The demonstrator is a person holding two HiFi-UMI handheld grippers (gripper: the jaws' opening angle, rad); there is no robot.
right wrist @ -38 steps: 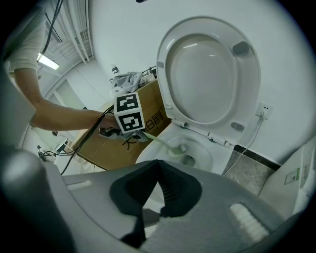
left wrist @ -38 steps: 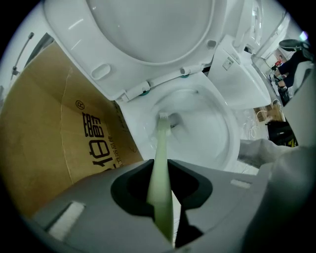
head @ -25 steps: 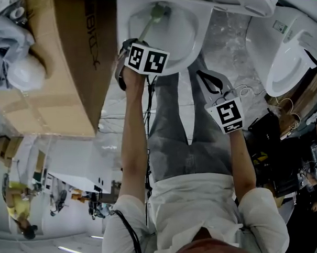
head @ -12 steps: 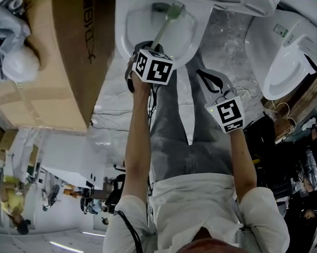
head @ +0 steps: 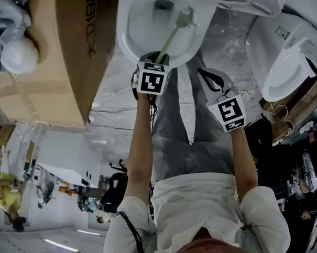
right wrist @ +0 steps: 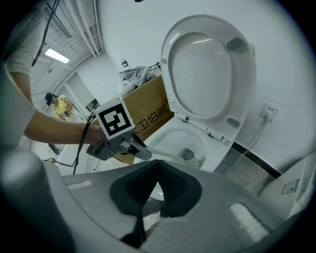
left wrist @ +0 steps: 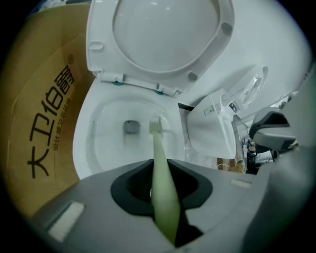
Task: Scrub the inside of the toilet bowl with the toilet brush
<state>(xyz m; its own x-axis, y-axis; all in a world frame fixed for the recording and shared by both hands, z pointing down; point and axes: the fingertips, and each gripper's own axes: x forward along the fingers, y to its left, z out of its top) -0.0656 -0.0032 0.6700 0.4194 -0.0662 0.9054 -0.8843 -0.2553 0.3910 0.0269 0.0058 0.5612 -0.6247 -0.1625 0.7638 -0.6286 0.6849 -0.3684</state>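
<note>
The white toilet bowl (head: 136, 28) is at the top of the head view, its lid (left wrist: 163, 34) raised. My left gripper (head: 157, 61) hovers over the bowl's near rim, shut on the toilet brush (head: 170, 40) by its pale green handle. The handle (left wrist: 161, 163) runs from the jaws down into the bowl. The brush head (left wrist: 155, 125) rests on the inner wall just right of the drain (left wrist: 131, 127). My right gripper (head: 207, 77) hangs to the right of the bowl, over the floor, shut with nothing in it (right wrist: 157, 184). It sees the left gripper (right wrist: 118, 141) and the brush head (right wrist: 195, 160).
A large cardboard box (head: 62, 56) stands tight against the bowl's left side. A second white toilet (head: 287, 61) with its seat lies at the right. Cables and dark gear (head: 283, 150) crowd the right edge. Grey stone floor (head: 225, 37) separates the two toilets.
My left gripper has shifted right along the near rim, and the brush head has swept from the bowl's left side across to the right of the drain. The right gripper has barely moved.
</note>
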